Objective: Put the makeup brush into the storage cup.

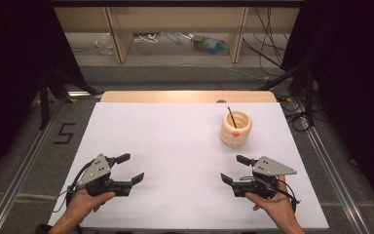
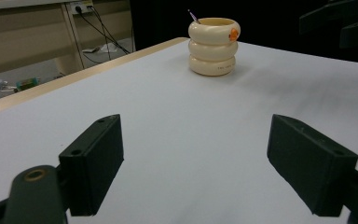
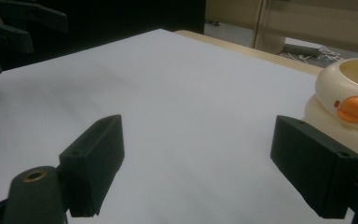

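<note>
While both hands rest near the counter's [image 1: 175, 146] near edge, each gripper sits with its jaws spread wide apart and nothing between them. The left gripper [image 1: 129, 167] lies toward the near left corner, held by the left hand [image 1: 85, 202], its jaws pointing right and slightly away across the white surface; the grey three-cornered plate on its top faces up. The right gripper [image 1: 233, 169] lies toward the near right corner in the right hand [image 1: 272, 204], its jaws pointing left — the two grippers face each other, well apart, with bare white counter between them. A cream holder [image 1: 235, 128], shaped like three stacked rings, stands upright toward the far right corner of the counter, beyond the right gripper and apart from it. A thin dark stick [image 1: 231, 117] stands tilted inside it, its top leaning toward the far edge. In the right gripper view the holder [image 3: 342, 116] shows just past the right-hand jaw, with a small orange mark [image 3: 352, 108] on its upper ring — not touching the jaw. In the left gripper view the holder [image 2: 213, 45] stands far off near the counter's edge, with the left gripper [image 2: 196, 163] gaping over bare counter.
</note>
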The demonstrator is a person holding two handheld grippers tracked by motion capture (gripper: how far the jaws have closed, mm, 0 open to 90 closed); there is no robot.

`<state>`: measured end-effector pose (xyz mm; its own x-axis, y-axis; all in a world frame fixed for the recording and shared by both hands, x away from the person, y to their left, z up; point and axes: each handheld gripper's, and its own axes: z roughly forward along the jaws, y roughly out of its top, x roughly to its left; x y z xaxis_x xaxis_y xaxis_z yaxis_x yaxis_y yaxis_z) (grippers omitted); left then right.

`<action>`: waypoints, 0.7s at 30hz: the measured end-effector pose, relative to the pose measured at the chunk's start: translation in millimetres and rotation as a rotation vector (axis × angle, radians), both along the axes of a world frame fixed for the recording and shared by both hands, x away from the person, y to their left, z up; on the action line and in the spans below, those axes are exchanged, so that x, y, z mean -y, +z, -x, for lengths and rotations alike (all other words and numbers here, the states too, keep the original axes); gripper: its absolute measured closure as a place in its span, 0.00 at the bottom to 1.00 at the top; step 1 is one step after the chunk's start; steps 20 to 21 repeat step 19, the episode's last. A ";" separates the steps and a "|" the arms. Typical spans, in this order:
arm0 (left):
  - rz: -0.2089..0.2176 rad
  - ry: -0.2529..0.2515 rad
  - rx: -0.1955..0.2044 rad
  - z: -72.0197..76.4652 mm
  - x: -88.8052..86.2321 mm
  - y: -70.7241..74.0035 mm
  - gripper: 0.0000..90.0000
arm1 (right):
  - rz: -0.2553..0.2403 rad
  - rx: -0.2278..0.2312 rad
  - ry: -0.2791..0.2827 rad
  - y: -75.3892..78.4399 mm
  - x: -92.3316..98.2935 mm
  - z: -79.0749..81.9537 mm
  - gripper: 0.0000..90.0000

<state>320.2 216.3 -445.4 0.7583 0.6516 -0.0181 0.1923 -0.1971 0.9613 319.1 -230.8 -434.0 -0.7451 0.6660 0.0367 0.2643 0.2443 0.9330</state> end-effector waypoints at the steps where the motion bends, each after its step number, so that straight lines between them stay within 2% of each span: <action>1: -0.008 -0.005 0.009 -0.4 -0.5 0.3 0.20 | -0.003 0.003 0.005 -0.5 -0.5 -0.6 0.21; 4: 0.001 0.000 -0.001 -0.1 0.0 0.0 0.20 | -0.002 0.006 0.003 -0.6 -0.4 -0.6 0.21; 8: -0.008 -0.004 0.007 -0.6 -0.4 0.2 0.20 | -0.004 0.014 0.007 -1.4 -0.7 -1.3 0.21; 9: -0.007 -0.004 0.007 -0.6 -0.3 0.2 0.20 | 0.015 0.001 0.001 -0.7 -0.1 -0.6 0.21; 13: -0.005 -0.002 0.005 -0.6 -0.4 0.1 0.20 | 0.025 0.007 0.002 -1.6 -1.0 -0.6 0.21; 21: 0.001 -0.001 -0.002 -0.7 0.2 -0.4 0.20 | 0.025 0.005 0.008 -2.3 -1.4 -1.2 0.21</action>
